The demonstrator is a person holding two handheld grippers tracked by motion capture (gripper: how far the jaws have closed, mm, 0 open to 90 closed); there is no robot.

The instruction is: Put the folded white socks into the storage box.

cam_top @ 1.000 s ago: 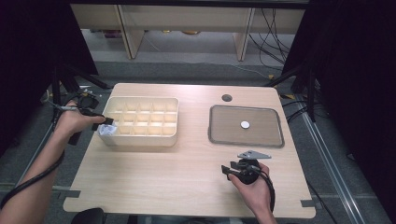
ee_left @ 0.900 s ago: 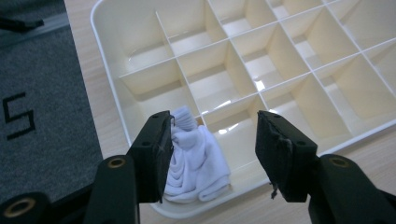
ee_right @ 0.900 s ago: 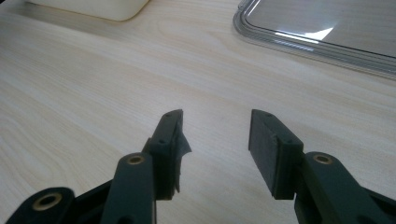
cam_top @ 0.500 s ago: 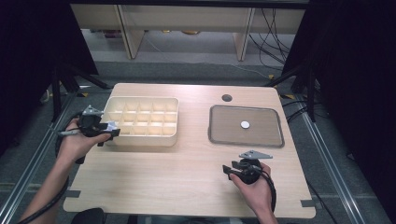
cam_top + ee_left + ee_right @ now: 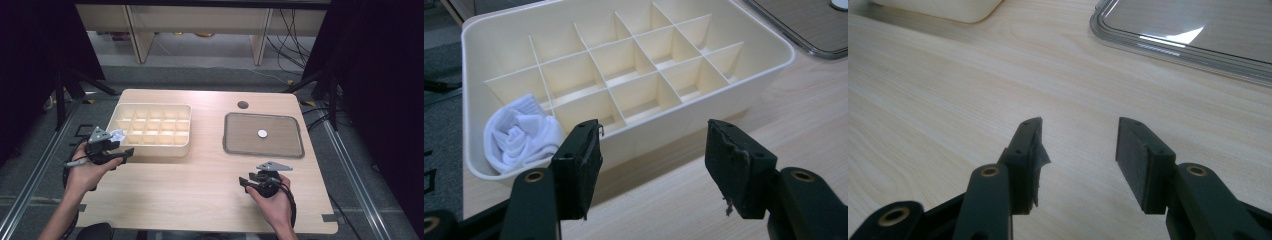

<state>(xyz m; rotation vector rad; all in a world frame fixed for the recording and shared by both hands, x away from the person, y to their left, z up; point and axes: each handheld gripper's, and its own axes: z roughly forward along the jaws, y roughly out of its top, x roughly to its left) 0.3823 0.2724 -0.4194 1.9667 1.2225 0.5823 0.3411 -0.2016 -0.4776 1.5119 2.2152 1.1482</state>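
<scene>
Wooden tabletop [image 5: 200,185], high view: your left gripper [image 5: 122,152], jaws just opened wide and empty, sits lower left beside the divided box [image 5: 150,146]. Left gripper view: rolled sock [image 5: 521,136] rests in the lower-left compartment; withdrawing carelessly could snag it. Right gripper view: right gripper [image 5: 1078,145] open, empty.

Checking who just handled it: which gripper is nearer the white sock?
Left. The left gripper sits just beside the white sock; the right gripper is far across the table.

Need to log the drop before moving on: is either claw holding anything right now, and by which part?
Nothing is held. The left claw has just been opening, its jaws apart and bare beside the divided box; the white sock sits in a corner compartment. The right claw is open over bare table.
</scene>
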